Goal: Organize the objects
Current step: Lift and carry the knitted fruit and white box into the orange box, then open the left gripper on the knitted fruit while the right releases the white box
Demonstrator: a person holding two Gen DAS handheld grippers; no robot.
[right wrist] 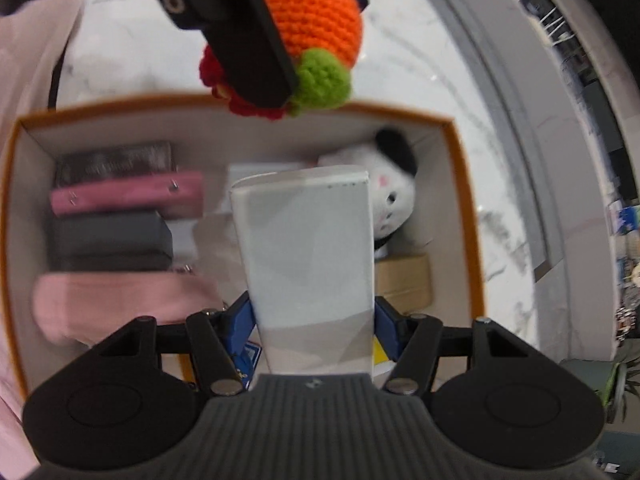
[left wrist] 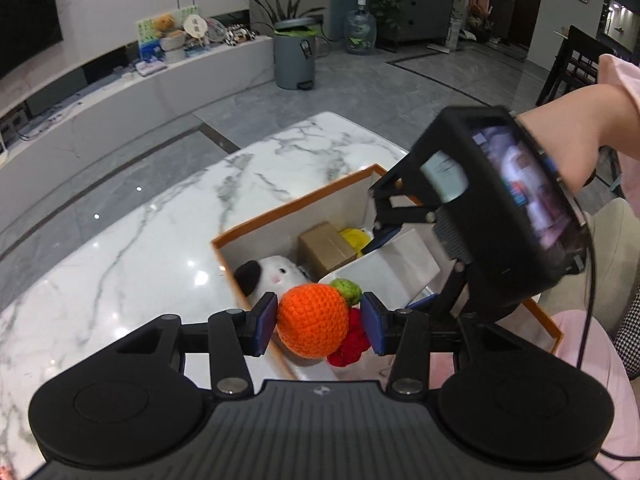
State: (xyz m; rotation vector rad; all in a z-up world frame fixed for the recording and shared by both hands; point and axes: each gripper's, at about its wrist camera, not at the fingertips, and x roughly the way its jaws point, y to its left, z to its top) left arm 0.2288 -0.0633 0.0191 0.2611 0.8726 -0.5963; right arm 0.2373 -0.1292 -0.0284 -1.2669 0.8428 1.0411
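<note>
White marble desk [left wrist: 132, 248] with grey veins, glossy, ceiling lights reflected. Grey tiled floor [left wrist: 400, 80] beyond. Grey pedal bin [left wrist: 294, 54] on floor, long-leaved plant behind it. Blue water jug [left wrist: 360, 32] just right of bin. Low white media shelf [left wrist: 120, 92] along left wall, carrying stuffed toys, round fan, small clutter. Dark chair [left wrist: 576, 68] at far right. Dark drawer cabinet [left wrist: 424, 0] in background.

The left gripper [left wrist: 320, 322] is level, its 2 blue-padded fingers [left wrist: 266, 322] closed partway and pinching. The right gripper [right wrist: 312, 320] tilts steeply downward, its 2 fingers [right wrist: 240, 322] clamped. A bare forearm [left wrist: 576, 128] in a pink sleeve holds it.
</note>
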